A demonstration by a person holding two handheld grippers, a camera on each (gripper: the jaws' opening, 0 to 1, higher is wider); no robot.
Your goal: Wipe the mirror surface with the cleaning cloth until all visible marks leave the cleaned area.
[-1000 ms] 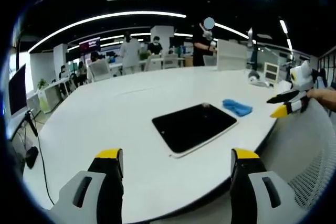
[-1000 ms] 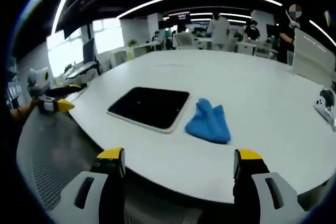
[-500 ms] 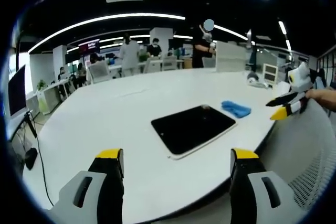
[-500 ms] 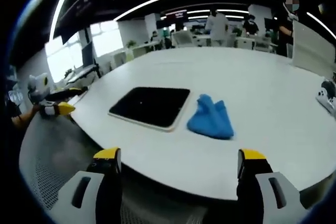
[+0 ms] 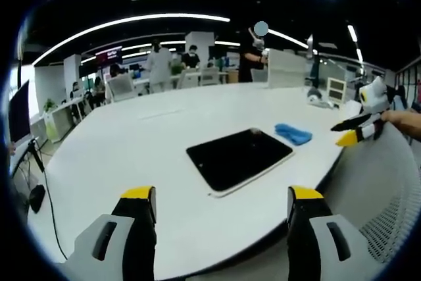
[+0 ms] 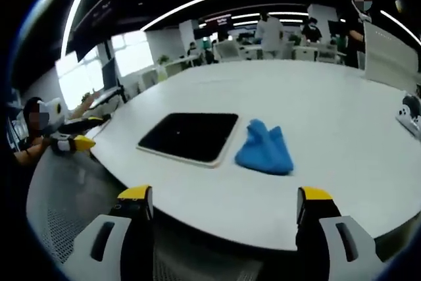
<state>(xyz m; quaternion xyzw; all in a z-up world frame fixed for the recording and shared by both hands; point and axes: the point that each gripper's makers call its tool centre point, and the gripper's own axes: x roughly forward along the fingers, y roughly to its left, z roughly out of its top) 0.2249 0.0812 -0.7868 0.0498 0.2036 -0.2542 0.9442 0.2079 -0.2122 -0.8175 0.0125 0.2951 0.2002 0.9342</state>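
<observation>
I see both views looking in from off the table's (image 5: 131,143) edge, well back, sharing the mirror (image 5: 238,158) (image 6: 189,136) from opposite sides.

My left gripper (image 5: 220,218) and right gripper (image 6: 223,222) both hover off the near edge of the table (image 5: 118,143), fingers (image 6: 138,195) spread wide with nothing between them. On the broad white top, only the mirror (image 6: 189,136) and the blue cloth (image 6: 264,149) just beside it interrupt the surface. A white device (image 6: 411,115) sits far off at the right edge. Bare table surrounds mirror and cloth on all sides.
</observation>
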